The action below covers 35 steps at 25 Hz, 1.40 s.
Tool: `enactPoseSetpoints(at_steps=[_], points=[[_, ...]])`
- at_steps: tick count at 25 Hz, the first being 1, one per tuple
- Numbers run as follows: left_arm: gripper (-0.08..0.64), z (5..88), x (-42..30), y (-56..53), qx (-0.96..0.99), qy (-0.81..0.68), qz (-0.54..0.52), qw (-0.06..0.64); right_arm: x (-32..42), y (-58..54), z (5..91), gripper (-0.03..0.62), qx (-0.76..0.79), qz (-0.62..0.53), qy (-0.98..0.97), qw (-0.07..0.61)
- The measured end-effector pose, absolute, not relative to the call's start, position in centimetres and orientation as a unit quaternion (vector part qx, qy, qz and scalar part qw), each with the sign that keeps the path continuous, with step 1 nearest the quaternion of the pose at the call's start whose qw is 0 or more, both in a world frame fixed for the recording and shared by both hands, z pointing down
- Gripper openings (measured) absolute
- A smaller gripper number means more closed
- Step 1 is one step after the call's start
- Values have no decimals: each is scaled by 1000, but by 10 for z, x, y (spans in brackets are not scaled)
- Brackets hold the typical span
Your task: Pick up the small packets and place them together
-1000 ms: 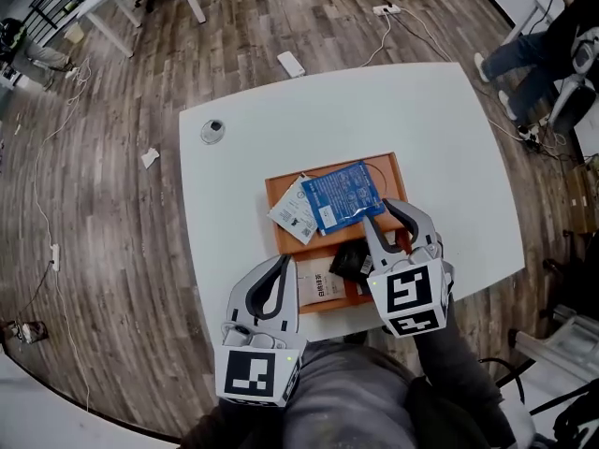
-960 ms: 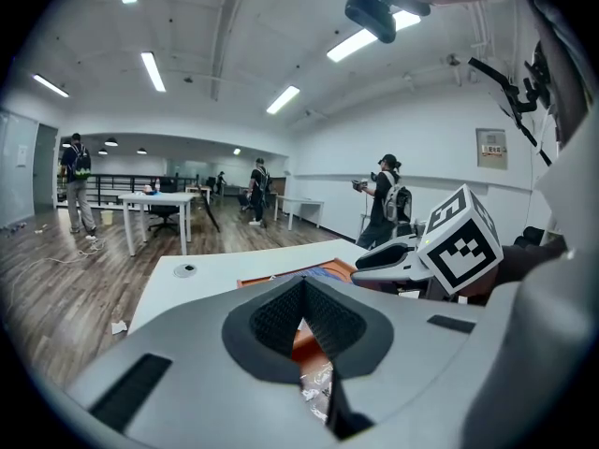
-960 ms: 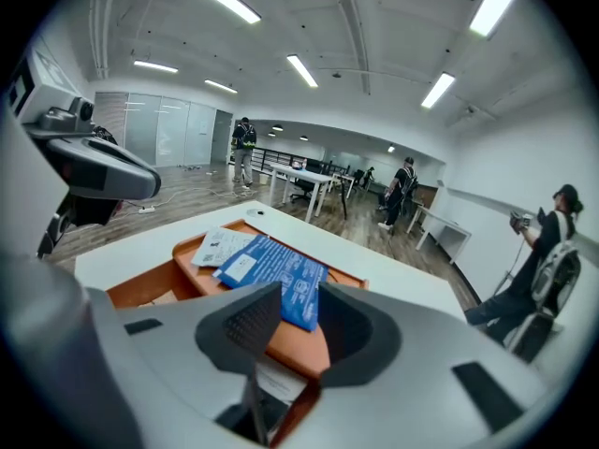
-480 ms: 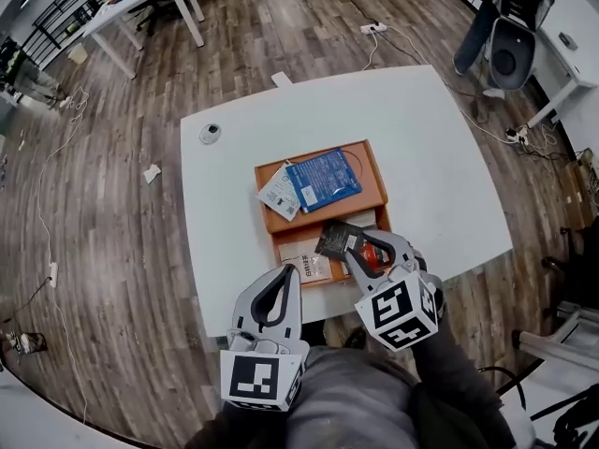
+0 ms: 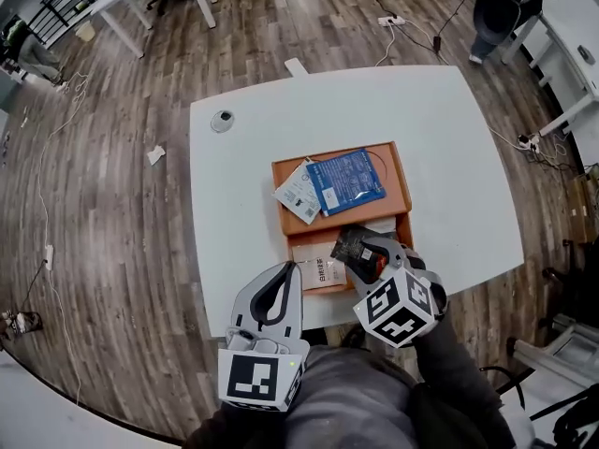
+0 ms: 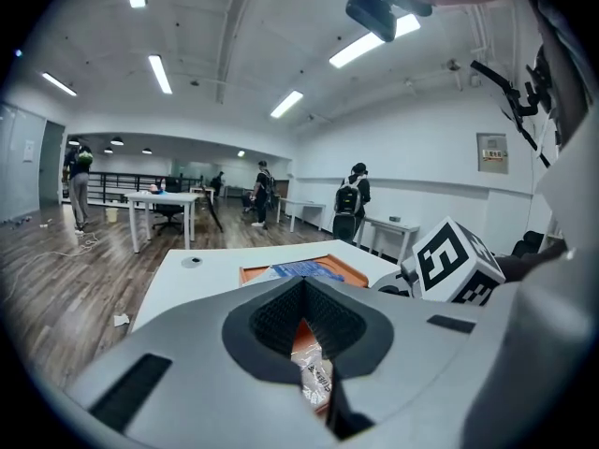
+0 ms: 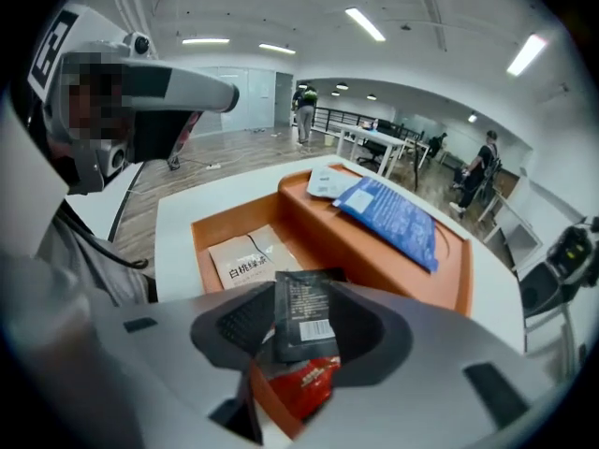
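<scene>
**Black packet between the parting right tongs, above the tray's near compartment**

Black and printed with a barcode label, the black packet point(image 7: 301, 311) stands upright between the jaws of the right tongs point(image 7: 305, 288). These jaws have just been opening and now stand apart. The packet sits in the gap with its face toward the camera, and the pads do not visibly press on it.

Directly under the right tongs lies a red packet point(image 7: 304, 386), in the near compartment of the orange tray point(image 5: 398, 181). Just to the left of those tongs, in the same compartment, a beige packet point(image 7: 245, 262) with dark print lies flat.

Beyond the right tongs, past the tray's inner wall, the far compartment holds a blue packet point(image 5: 346, 181). A white packet point(image 5: 298, 193) is tucked partly under its left edge.

The left tongs point(image 6: 301, 283) are clenched and empty, their jaws meeting at the tips. They hover at the near edge of the white table point(image 5: 253, 157), to the left of the right tongs and apart from them. Through the slit between their jaws a strip of the tray and the beige packet shows ahead. The right tongs' marker cube point(image 6: 454, 265) stands just to their right.
</scene>
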<state>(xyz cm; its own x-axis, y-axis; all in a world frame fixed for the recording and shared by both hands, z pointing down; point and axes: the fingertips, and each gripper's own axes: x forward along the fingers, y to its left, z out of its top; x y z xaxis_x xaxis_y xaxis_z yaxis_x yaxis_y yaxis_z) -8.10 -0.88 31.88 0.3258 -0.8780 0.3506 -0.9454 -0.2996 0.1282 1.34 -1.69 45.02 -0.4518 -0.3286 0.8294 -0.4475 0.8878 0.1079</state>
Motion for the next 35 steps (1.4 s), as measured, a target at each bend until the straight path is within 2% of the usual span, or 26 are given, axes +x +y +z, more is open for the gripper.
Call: enactPoseSetpoints(at_steps=[3,8,9,10,11,15,22,35], points=[[0,326,-89,-19,795,-572,111,165,7,-18,469,213,198,77,-839,501],[0,338,-96,-30,791,-573,118,179,12,-28,489,202,195,80,-817,536],[0,340,-97,-31,791,-572,120,182,11,-28,490,180,194,77,-817,537],[0,341,-97,-33,791,-571,122,185,11,-29,490,115,196,73,-817,537],[0,342,-97,-33,791,-569,123,188,11,-30,491,9,200,67,-817,537],[0,341,-94,-35,794,-566,123,183,9,-30,485,8,205,60,-824,525],[0,322,-68,-23,812,-549,119,159,-1,-6,440,6,205,41,-860,465],[0,276,-13,20,841,-522,100,97,34,22,373,6,271,1,-875,401]])
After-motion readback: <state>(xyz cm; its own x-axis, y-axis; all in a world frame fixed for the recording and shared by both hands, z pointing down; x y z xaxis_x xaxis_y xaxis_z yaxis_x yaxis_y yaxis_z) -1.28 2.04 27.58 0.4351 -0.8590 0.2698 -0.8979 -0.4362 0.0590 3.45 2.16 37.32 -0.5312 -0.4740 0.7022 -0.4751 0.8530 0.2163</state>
